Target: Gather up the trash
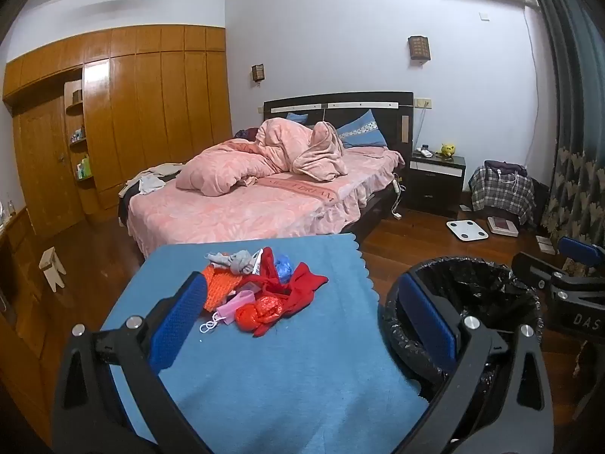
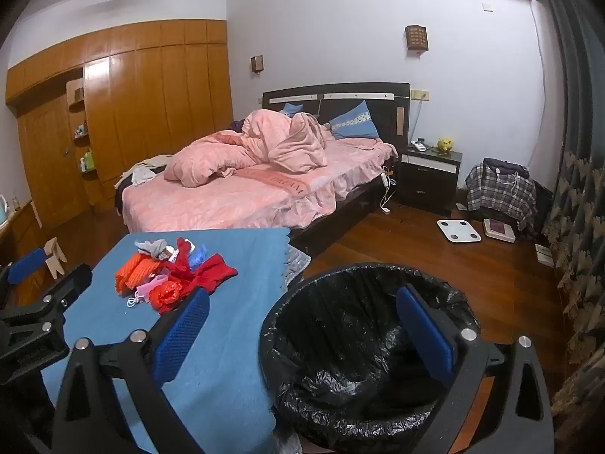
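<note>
Both tongs gape wide, empty: left tongs (image 1: 298, 325) above trash pile (image 1: 261, 287) on surface (image 1: 264, 378); right tongs (image 2: 302, 333) over bin (image 2: 363, 340).

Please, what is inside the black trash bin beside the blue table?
Inside the trash bin only its crumpled black liner bag shows; no trash is visible in it. The right gripper, open, covers part of the bin's inside.

Unmade pink bed (image 1: 242, 204), wooden wardrobe (image 1: 151, 106), dark nightstand (image 1: 436, 179).

Glossy crinkled plastic bin liner (image 2: 363, 340) – matt blue cloth table cover (image 1: 264, 378) – polished wood floor (image 2: 435, 265).
</note>
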`<state>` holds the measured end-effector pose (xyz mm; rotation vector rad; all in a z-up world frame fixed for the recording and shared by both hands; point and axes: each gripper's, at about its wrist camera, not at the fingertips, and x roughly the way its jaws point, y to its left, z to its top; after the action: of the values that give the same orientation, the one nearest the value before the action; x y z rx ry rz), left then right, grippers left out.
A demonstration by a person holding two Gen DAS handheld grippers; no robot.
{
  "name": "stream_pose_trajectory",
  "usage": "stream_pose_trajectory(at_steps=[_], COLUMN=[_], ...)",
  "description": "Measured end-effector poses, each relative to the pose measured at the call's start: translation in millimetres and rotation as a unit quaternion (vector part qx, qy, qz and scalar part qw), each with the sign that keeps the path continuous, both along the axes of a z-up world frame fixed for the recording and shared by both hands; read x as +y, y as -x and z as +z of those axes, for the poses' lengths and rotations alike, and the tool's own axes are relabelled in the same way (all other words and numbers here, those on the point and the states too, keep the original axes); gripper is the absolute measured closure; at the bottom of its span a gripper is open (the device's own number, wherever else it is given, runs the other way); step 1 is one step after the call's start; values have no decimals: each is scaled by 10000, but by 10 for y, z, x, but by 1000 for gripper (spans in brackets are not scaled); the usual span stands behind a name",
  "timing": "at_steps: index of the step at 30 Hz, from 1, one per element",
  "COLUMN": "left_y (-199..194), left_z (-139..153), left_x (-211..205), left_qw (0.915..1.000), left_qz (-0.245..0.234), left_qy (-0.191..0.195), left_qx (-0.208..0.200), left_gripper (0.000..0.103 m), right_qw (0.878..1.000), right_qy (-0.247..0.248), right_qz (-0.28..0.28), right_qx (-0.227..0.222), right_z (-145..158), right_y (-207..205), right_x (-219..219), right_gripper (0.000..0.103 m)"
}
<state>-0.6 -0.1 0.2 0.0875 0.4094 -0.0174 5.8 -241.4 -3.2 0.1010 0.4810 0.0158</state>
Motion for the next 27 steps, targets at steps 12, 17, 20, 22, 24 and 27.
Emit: stream_pose_trajectory(at_steps=[12, 17, 20, 22, 24, 27], left_y=[-11, -7, -8, -9, -9, -29], left_z=[-7, -3, -3, -3, -3, 9], left_x=[8, 11, 12, 12, 12, 29], left_qw=[10000, 10000, 10000, 10000, 10000, 10000], left_qz=[13, 10, 12, 12, 11, 5], left_qy=[46, 60, 67, 67, 71, 70], left_qx=[22, 30, 32, 32, 33, 42], left_gripper=[5, 5, 5, 5, 5, 5], right_qw=[10000, 10000, 10000, 10000, 10000, 10000], right_qy=[18, 34, 45, 48, 44, 49], right_qz=[-8, -8, -10, -14, -11, -10], right_qx=[-4, -1, -2, 1, 7, 4], right_z=[2, -1, -3, -3, -3, -3], right_y=[0, -3, -4, -4, -5, -6], right_x=[4, 9, 12, 13, 14, 16], right_gripper=[6, 6, 6, 6, 6, 6])
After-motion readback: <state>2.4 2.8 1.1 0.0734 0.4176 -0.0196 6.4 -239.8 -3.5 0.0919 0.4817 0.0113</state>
